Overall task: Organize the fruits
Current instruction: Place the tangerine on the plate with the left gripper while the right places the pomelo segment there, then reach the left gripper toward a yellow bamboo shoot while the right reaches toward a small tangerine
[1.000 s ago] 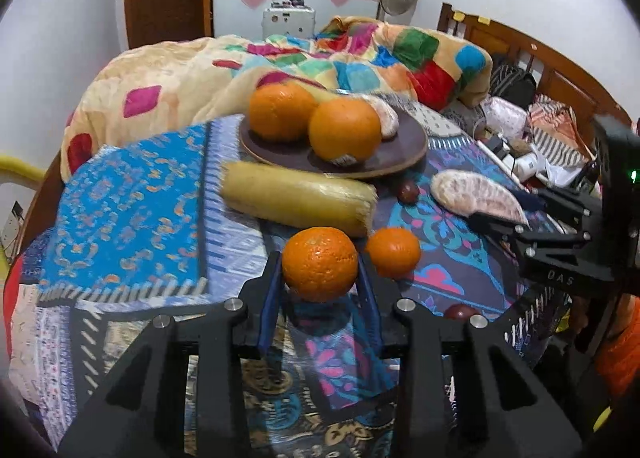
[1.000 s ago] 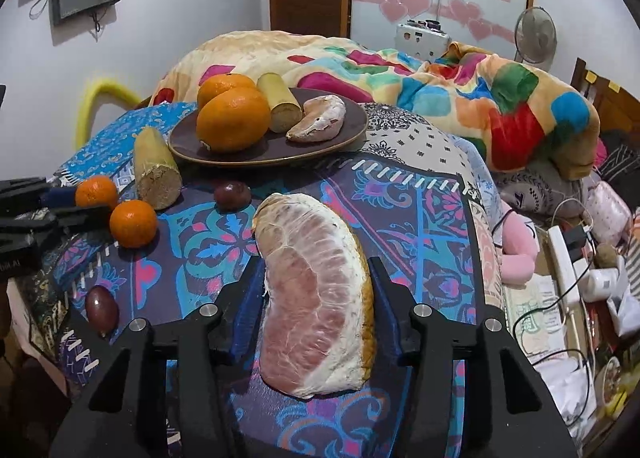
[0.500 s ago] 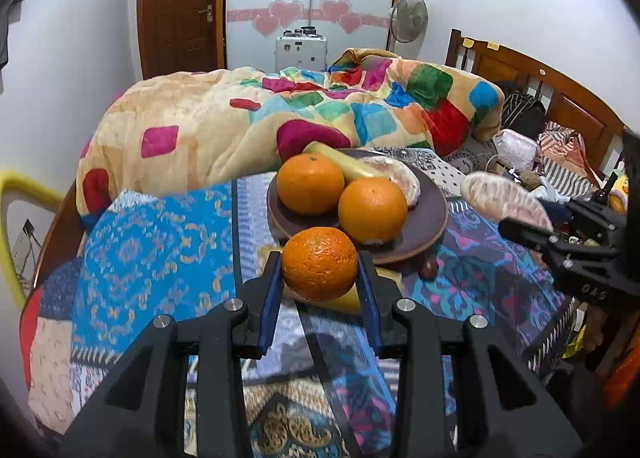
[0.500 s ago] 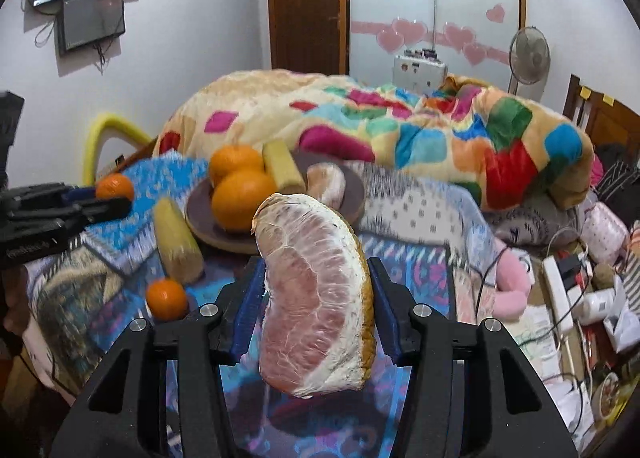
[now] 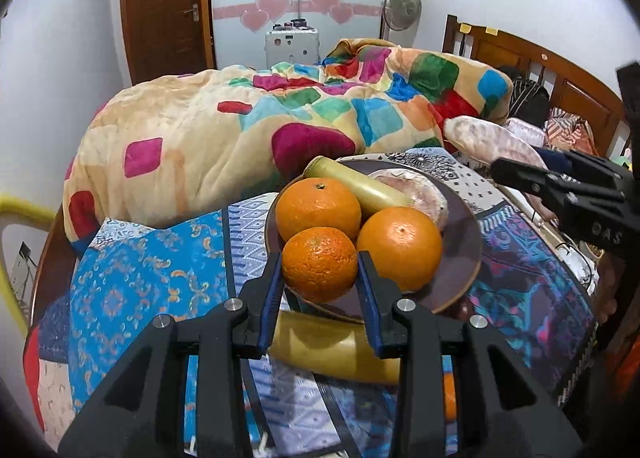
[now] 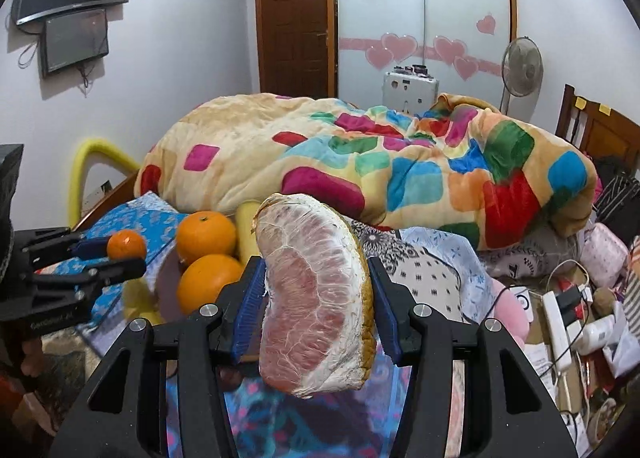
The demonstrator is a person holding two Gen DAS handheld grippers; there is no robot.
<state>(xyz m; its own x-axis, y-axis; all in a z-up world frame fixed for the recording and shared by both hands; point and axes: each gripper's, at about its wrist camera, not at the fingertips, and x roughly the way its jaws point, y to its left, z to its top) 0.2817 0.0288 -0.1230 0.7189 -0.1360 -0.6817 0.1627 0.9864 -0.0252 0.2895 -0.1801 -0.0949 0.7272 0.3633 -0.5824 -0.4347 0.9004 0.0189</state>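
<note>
My left gripper [image 5: 319,274] is shut on a small orange [image 5: 319,264] and holds it in the air just before the near rim of a brown plate [image 5: 464,242]. The plate holds two larger oranges [image 5: 318,207], a yellow stalk piece [image 5: 356,182] and a peeled pomelo piece [image 5: 416,194]. My right gripper [image 6: 316,290] is shut on a big peeled pomelo wedge [image 6: 316,294], raised above the table to the right of the plate [image 6: 168,278]. The right gripper also shows in the left wrist view [image 5: 560,186], and the left gripper with its orange in the right wrist view [image 6: 108,258].
A long yellow stalk piece [image 5: 336,342] lies on the patterned tablecloth [image 5: 132,286] under my left gripper, with another small orange [image 5: 449,394] beside it. A bed with a colourful quilt [image 5: 280,122] is behind the table. Cables and clutter [image 6: 568,306] lie at right.
Both grippers have risen and moved forward with their fruit. The left one now holds its orange at the plate's near rim; the right one holds the wedge higher, nearer the plate.
</note>
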